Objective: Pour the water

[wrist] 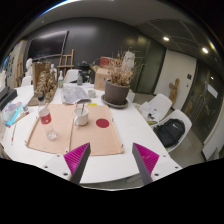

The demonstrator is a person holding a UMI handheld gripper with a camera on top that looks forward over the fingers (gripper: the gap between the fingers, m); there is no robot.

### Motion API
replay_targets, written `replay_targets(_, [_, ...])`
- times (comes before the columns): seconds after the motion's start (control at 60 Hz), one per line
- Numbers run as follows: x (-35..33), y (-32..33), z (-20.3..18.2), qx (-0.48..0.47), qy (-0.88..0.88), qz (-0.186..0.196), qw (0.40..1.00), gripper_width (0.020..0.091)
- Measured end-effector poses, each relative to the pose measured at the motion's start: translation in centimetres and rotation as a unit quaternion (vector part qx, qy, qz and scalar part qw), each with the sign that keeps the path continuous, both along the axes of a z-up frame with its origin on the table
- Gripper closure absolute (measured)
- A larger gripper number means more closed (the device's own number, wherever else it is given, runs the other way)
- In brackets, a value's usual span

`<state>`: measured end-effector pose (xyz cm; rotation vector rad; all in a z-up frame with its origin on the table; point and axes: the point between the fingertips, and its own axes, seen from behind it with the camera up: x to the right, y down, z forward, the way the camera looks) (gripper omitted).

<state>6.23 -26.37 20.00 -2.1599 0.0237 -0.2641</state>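
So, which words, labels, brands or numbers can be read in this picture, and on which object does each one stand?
None can be read.
The red cup shows no legible mark.
The clear glass shows none either.
The papers beside the plant pot are too small and blurred to read.
The claw is open above the white table and bears no visible text.

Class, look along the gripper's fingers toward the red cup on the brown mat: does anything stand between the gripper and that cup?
Nothing visible does. The open gripper hangs back from the brown mat, and only bare mat lies before the red cup. The clear glass and red coaster stand off to the side.
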Motion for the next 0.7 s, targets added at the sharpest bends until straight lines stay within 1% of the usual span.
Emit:
replay_targets(0.05, [-1.1, 0.0, -0.3, -0.003, 0.006, 0.01, 1.0, 0.0247])
replay_targets(0.117, [-4.6, 0.2, -1.2, -0.006, 0.01, 0.02, 1.0, 0.0245])
replay_targets(0.133, [-3.3, -0.2, -1.1, -0.007, 0.012, 0.025, 1.0, 0.0243])
replay_targets(0.15, [-6.1, 0.3, -1.7, -0.007, 0.011, 0.025, 1.0, 0.0242])
replay_targets(0.167, [-7.1, 0.3, -2.1, -0.007, 0.013, 0.029, 0.999, 0.0243])
replay_targets(0.333, [-16.0, 1.4, -4.6, -0.004, 0.03, 0.074, 0.997, 0.0244])
replay_targets(0.483, [-22.7, 4.4, -6.5, 0.016, 0.049, 0.107, 0.993, 0.0248])
replay_targets(0.567, [-25.3, 7.1, -7.5, 0.033, 0.059, 0.115, 0.991, 0.0248])
replay_targets(0.7, [-27.8, 12.2, -9.8, 0.055, 0.073, 0.11, 0.99, 0.0248])
